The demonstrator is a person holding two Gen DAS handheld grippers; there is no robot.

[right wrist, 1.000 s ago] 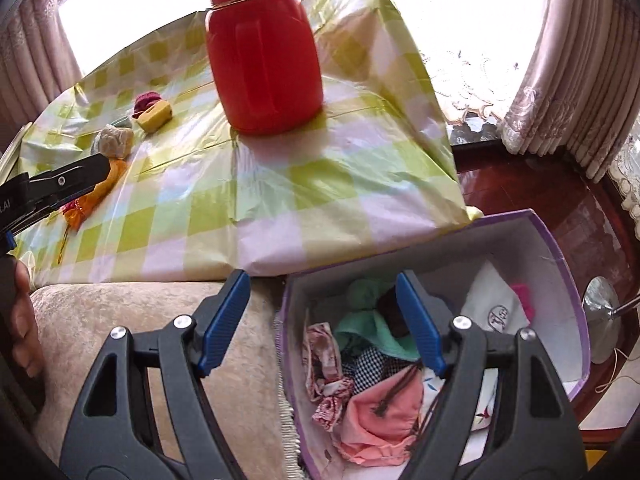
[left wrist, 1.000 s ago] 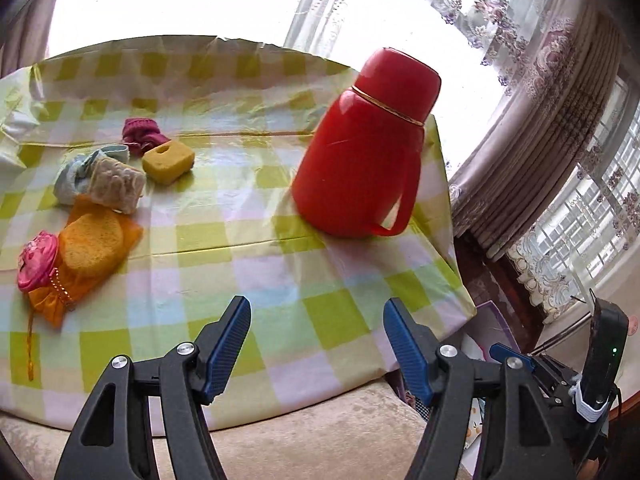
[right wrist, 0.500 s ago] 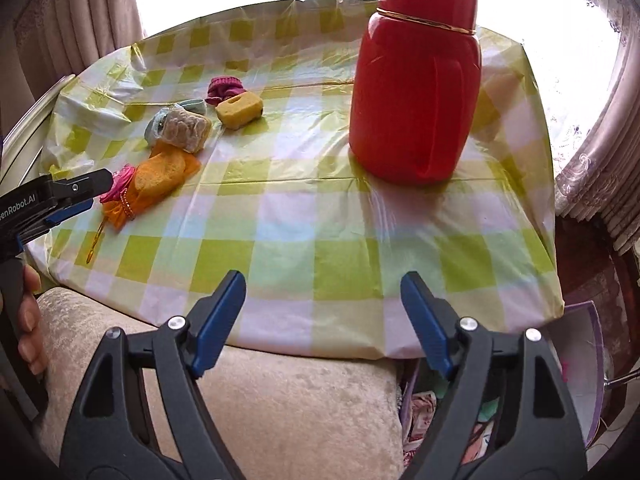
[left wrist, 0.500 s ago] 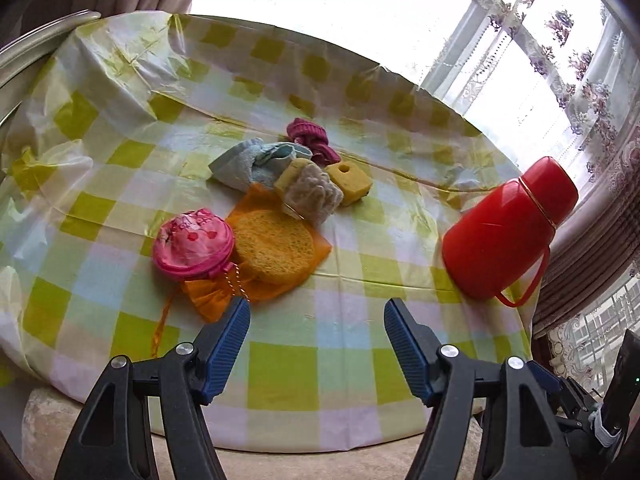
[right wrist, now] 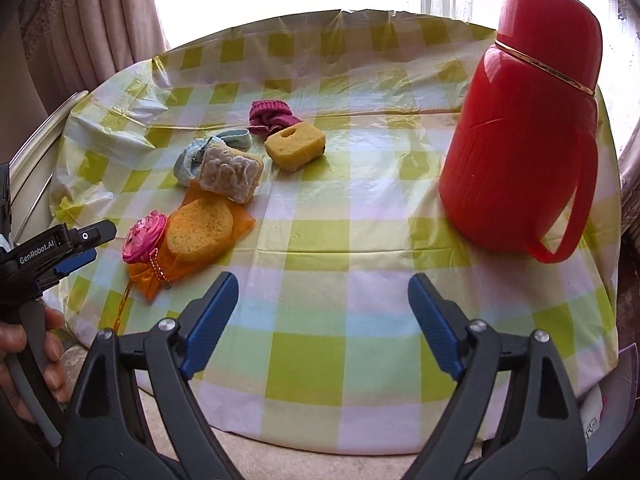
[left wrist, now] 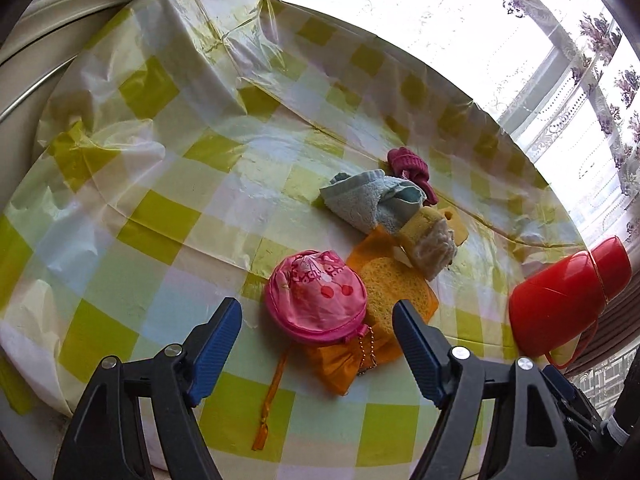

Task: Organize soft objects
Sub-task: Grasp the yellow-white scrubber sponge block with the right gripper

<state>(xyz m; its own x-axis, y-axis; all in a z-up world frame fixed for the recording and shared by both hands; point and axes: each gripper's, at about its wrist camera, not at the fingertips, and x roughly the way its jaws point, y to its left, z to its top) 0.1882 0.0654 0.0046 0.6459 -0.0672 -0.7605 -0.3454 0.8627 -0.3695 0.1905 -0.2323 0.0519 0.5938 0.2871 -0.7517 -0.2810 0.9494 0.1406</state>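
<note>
A pile of soft things lies on the checked tablecloth (left wrist: 168, 208): a round pink pouch (left wrist: 316, 296) with a bead chain, an orange mesh bag (left wrist: 340, 364) with a round sponge (left wrist: 388, 284), a light blue towel (left wrist: 364, 200), a netted sponge (left wrist: 430, 244), a yellow block sponge (right wrist: 295, 146) and a maroon knit piece (left wrist: 408, 164). My left gripper (left wrist: 318, 344) is open, its jaws on either side of the pink pouch, just short of it. My right gripper (right wrist: 322, 320) is open and empty over the tablecloth, right of the pile. The pouch (right wrist: 144, 238) also shows in the right wrist view.
A tall red thermos jug (right wrist: 528, 120) stands at the right of the table. The left gripper body (right wrist: 56, 248) and a hand show at the left of the right wrist view. Curtains (right wrist: 100, 20) and a bright window lie behind. A box corner (right wrist: 612, 400) sits below the table's right edge.
Both grippers have swung left, away from the box of clothes beside the table. The left one has closed in on the pile, so the pink pouch now lies between its jaws.
</note>
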